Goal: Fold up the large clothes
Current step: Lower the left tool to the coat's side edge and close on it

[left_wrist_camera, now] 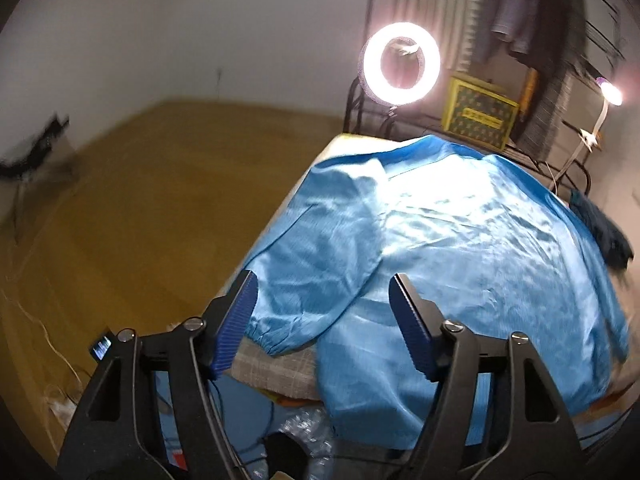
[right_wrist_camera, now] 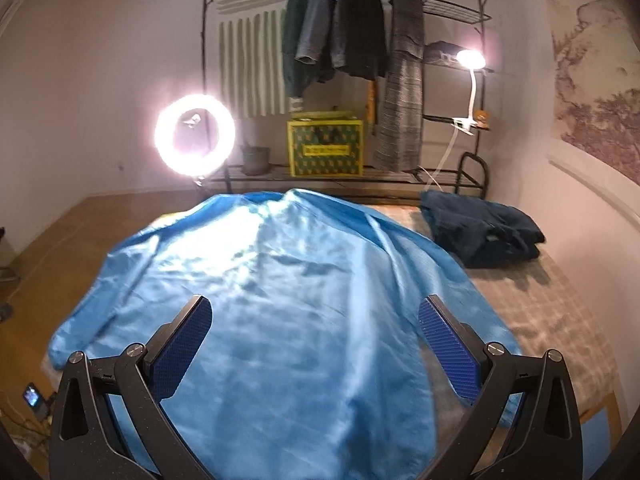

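Observation:
A large light-blue garment (left_wrist_camera: 460, 240) lies spread out over a table covered in a checked cloth (left_wrist_camera: 276, 372). Its left sleeve, ending in an elastic cuff (left_wrist_camera: 276, 336), lies along the table's left edge. My left gripper (left_wrist_camera: 323, 276) hovers over that sleeve, open, its blue pads apart on either side of the cuff area with no grip. In the right wrist view the same garment (right_wrist_camera: 280, 280) fills the middle. My right gripper (right_wrist_camera: 316, 300) hangs open above its lower body, with nothing between the pads.
A folded dark-blue garment (right_wrist_camera: 484, 232) sits on the table's far right corner. Behind the table are a lit ring light (right_wrist_camera: 195, 136), a yellow patterned box (right_wrist_camera: 325, 144), a rack of hanging clothes (right_wrist_camera: 340, 28) and a clamp lamp (right_wrist_camera: 470, 60). Brown floor (left_wrist_camera: 140, 220) lies left of the table.

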Demonstrator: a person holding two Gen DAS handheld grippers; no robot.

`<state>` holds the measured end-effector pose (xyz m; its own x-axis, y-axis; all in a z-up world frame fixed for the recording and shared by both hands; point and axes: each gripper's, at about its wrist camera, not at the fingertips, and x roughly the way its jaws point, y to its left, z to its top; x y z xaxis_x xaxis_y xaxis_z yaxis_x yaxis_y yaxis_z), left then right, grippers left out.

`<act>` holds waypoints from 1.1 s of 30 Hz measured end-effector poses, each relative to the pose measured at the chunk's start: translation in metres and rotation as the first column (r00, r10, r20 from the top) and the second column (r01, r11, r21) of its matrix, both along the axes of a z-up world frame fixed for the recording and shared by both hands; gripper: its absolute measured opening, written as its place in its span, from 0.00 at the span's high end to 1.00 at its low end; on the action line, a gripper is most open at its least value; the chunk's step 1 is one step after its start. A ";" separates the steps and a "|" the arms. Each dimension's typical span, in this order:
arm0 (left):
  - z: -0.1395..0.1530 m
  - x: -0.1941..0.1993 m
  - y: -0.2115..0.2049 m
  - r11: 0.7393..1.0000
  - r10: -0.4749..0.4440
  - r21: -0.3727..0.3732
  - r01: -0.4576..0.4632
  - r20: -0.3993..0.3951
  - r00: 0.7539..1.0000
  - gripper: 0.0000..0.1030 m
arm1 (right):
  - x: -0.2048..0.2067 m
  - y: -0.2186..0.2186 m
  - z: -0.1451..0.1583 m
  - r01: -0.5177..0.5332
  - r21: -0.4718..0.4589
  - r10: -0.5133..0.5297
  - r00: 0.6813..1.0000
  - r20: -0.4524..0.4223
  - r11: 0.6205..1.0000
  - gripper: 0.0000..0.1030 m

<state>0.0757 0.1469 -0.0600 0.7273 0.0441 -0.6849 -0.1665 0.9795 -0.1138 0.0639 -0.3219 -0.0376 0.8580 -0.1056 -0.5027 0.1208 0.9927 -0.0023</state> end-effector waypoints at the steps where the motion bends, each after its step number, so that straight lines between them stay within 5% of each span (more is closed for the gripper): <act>1: -0.005 0.007 0.012 0.999 0.010 -0.036 -0.011 -0.019 1.000 0.34 | 0.004 0.004 0.001 -0.007 -0.003 0.007 1.000 0.002 1.000 0.00; 6: -0.032 0.036 0.057 0.987 0.052 -0.143 -0.067 -0.105 0.993 0.36 | 0.026 0.035 0.000 -0.067 -0.036 0.068 0.998 0.013 0.997 0.00; 15: -0.107 0.078 0.090 0.977 0.064 -0.177 -0.122 -0.303 0.951 0.35 | 0.057 0.069 -0.030 -0.126 -0.056 0.121 0.989 -0.085 0.990 0.00; 31: -0.163 0.106 0.099 0.968 0.073 -0.187 -0.165 -0.420 0.904 0.36 | 0.079 0.077 -0.041 -0.125 -0.067 0.117 0.986 -0.117 0.990 0.00; 33: -0.163 0.109 0.093 0.977 0.074 -0.150 -0.150 -0.418 0.905 0.50 | 0.078 0.078 -0.041 -0.128 -0.073 0.119 0.986 -0.115 0.989 0.00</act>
